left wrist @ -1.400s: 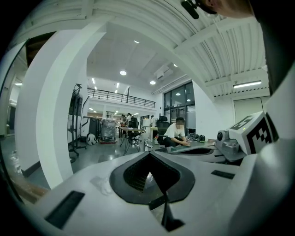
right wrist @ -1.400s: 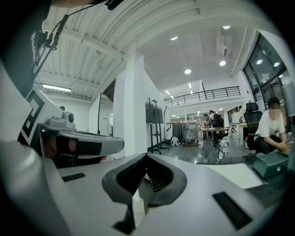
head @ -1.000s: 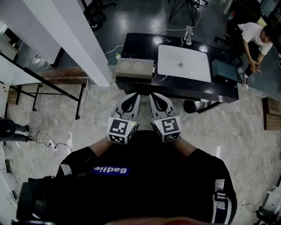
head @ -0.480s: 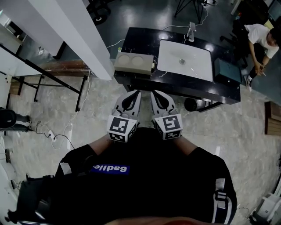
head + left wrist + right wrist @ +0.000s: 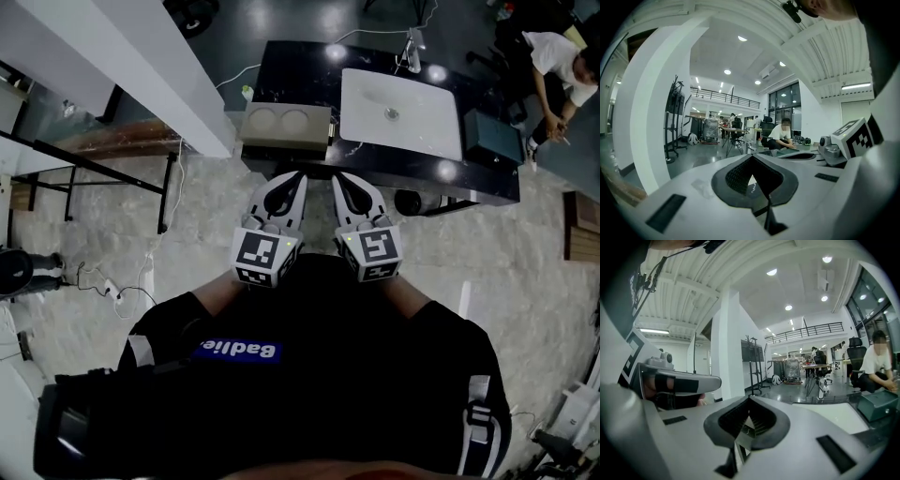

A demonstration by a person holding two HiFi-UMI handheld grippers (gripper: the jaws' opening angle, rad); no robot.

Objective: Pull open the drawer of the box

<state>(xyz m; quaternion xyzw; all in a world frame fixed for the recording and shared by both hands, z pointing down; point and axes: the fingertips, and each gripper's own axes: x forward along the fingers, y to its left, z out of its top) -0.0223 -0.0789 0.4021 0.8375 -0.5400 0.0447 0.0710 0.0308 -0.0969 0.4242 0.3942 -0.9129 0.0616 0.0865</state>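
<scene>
Here, the left gripper (image 5: 292, 178) and right gripper (image 5: 345, 178) are held side by side close to the person's body, each clenched tip to tip on nothing. The beige box (image 5: 286, 127), with two round recesses on top, sits at the left end of the black table (image 5: 292, 75), just beyond the left gripper's tips and untouched. Its drawer front is hidden from view.

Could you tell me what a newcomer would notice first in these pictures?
The left gripper and right gripper are held side by side at centre, fingers shut and empty. Just ahead, a black counter carries a white sink and, at its left end, a beige box.
</scene>
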